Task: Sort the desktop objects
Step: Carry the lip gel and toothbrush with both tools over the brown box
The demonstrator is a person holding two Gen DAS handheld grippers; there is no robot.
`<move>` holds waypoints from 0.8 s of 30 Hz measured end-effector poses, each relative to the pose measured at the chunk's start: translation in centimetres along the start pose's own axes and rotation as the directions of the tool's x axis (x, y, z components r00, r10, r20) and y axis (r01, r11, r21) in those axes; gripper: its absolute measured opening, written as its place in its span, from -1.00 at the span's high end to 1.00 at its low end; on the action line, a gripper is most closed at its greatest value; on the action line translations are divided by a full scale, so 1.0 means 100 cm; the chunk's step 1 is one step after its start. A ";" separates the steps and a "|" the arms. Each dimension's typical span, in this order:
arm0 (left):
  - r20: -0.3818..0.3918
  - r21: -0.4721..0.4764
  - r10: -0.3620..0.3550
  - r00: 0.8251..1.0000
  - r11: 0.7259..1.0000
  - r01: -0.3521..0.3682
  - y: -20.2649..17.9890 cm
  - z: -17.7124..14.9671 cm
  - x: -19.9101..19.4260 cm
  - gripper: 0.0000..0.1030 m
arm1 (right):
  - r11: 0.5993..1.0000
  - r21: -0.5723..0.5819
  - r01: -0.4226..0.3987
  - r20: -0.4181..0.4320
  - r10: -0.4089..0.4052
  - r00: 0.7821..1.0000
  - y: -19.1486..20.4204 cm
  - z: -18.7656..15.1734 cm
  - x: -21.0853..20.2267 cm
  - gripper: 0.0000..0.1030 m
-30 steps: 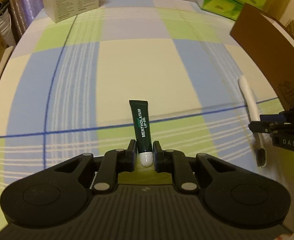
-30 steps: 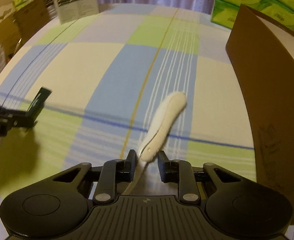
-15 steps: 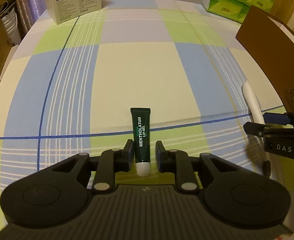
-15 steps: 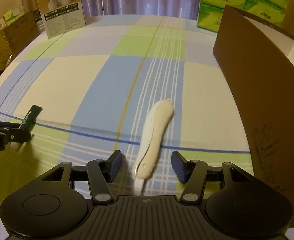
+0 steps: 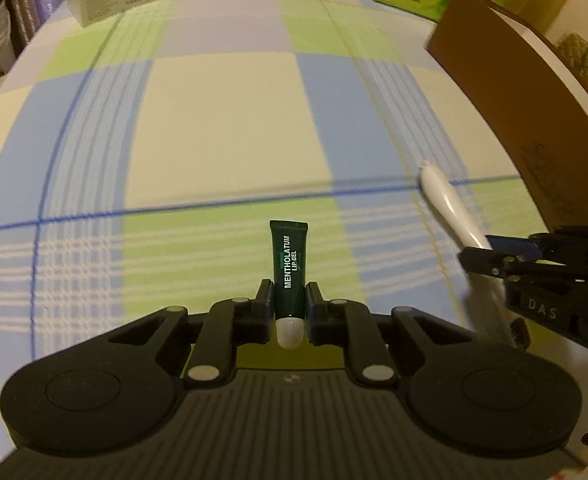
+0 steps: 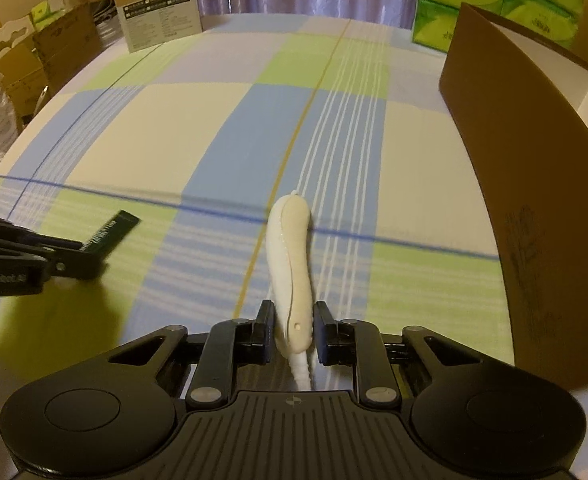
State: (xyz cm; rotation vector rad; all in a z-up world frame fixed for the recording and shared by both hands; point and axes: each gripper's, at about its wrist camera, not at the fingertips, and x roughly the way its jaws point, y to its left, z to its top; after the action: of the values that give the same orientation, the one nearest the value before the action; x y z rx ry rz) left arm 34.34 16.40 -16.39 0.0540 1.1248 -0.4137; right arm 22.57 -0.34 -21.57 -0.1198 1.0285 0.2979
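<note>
The left gripper pinched a dark green lip gel tube near its white cap, above the checked tablecloth. To its right, the right gripper clamped a white toothbrush by the handle, near the brown box.

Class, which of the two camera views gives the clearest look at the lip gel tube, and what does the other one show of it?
The left wrist view: the lip gel tube stands centred in the left tool, its label readable and white cap visible. The right wrist view shows only its dark, blurred end poking from that tool at the frame's left edge.
</note>
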 end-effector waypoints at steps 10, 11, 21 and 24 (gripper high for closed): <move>0.029 0.015 -0.034 0.999 0.999 0.033 -0.039 -0.021 -0.026 0.76 | 0.998 -0.022 -0.060 0.059 0.061 0.996 -0.010 -0.010 -0.049 0.67; 0.039 0.011 -0.033 0.999 0.999 0.033 -0.043 -0.022 -0.031 0.76 | 0.997 -0.023 -0.070 0.066 0.072 0.995 -0.013 -0.011 -0.055 0.67; 0.155 -0.012 -0.059 0.986 0.998 0.062 -0.107 -0.023 -0.085 0.76 | 0.986 -0.021 -0.168 0.138 0.170 0.976 -0.060 -0.021 -0.118 0.67; 0.185 -0.002 -0.080 0.979 0.997 0.081 -0.133 -0.022 -0.095 0.76 | 0.983 -0.007 -0.184 0.162 0.183 0.970 -0.082 -0.024 -0.137 0.67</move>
State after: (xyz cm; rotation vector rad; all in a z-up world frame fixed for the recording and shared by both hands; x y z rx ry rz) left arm 24.37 7.43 -6.73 -0.0378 0.9475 -0.4760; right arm 16.41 -11.32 -11.38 0.0078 0.8797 0.4648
